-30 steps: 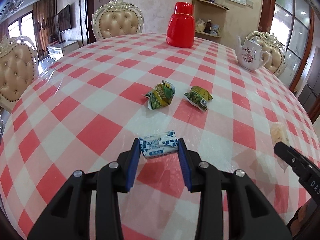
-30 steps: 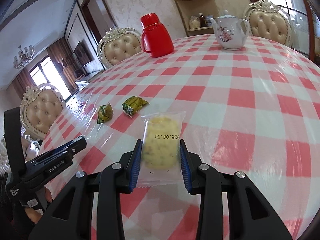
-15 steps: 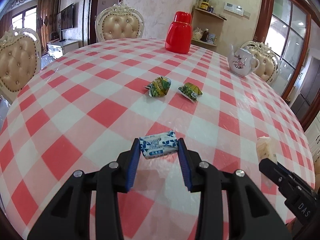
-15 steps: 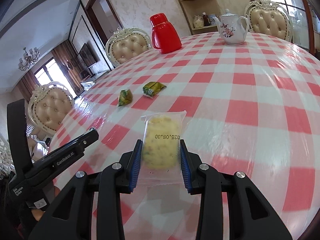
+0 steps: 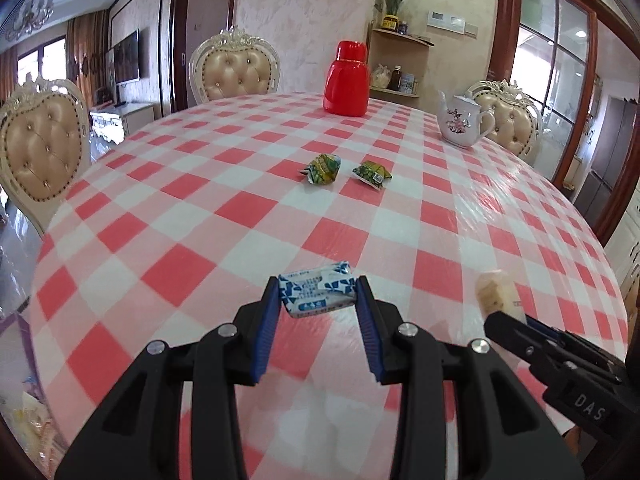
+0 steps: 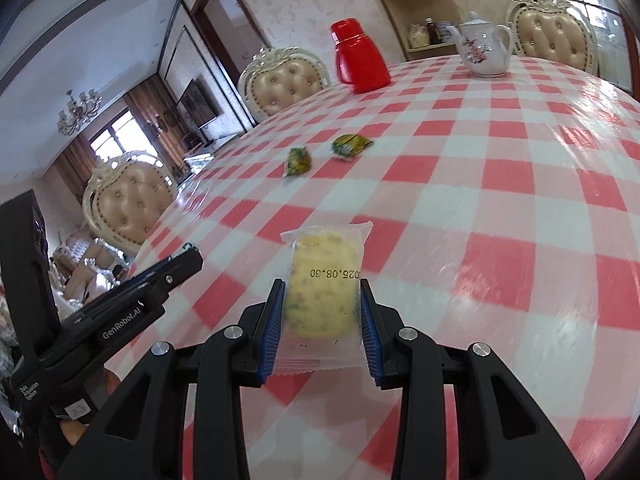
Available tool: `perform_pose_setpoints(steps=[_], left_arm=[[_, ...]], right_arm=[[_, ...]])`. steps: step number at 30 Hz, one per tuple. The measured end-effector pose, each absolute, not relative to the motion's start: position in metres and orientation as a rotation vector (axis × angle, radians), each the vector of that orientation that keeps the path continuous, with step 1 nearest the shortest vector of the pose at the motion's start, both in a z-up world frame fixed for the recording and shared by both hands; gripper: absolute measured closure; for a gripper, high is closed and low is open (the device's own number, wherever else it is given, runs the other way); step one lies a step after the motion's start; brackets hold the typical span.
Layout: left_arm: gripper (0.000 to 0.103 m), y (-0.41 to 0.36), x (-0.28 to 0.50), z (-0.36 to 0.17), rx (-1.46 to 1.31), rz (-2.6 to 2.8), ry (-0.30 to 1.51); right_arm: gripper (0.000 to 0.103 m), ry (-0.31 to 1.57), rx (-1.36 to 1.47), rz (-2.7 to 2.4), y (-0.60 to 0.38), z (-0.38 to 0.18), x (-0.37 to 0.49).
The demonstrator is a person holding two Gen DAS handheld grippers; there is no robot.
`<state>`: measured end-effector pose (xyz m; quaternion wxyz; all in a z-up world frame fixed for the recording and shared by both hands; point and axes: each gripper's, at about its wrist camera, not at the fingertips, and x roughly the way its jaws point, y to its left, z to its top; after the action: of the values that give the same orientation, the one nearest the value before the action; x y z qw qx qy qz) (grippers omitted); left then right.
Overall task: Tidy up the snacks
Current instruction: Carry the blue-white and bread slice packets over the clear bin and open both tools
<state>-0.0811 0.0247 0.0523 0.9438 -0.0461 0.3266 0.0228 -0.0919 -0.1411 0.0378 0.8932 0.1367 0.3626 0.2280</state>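
Nearest the left wrist camera, the left tool (image 5: pixel 318 298) was closed on a small blue-and-white wrapped snack bar (image 5: pixel 317 293), its blue pads (image 5: pixel 269 322) pressing both ends and holding it clear above the table (image 5: pixel 168 264); just to its side, the right tool (image 6: pixel 320 306) held a clear plastic packet with a pale yellow round biscuit (image 6: pixel 323 284), a printed date across its face, the pads pinching the packet's edges; each tool showed in the other's view, the right one at the lower right edge and the left one at the lower left. Compared with a second before, both tools had drawn back from the middle of the red-and-white checked table toward its near rim, so the remaining things looked smaller and farther off; neither grip had altered. Farther out, two green-and-yellow crinkled snack packets (image 5: pixel 323 168) (image 5: pixel 371 173) lay near each other on the cloth, untouched; beyond them stood a red plastic thermos jug (image 5: pixel 346 80) and a white flowered china teapot (image 5: pixel 460 123), with cream tufted chairs (image 5: pixel 234 70) around the far edge. Judging by this, two snacks were being carried off together to wherever they belong, which no view showed; the green pair remained to be collected.
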Motion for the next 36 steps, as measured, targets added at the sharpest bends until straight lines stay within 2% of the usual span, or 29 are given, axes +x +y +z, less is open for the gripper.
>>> perform_pose_setpoints(steps=[7,17,36], left_arm=[[0.065,0.04,-0.124,0.055,-0.035,0.061,0.658],[0.065,0.114,-0.187,0.056,-0.07,0.143,0.648],[0.065,0.216,-0.225,0.076,-0.025,0.277,0.686]], right_arm=[[0.068,0.767,0.229,0.533,-0.117,0.04,-0.12],[0.068,0.741,0.11,0.651,-0.065,0.052,-0.161],[0.068,0.719,-0.216,0.915,0.071,0.059,-0.239]])
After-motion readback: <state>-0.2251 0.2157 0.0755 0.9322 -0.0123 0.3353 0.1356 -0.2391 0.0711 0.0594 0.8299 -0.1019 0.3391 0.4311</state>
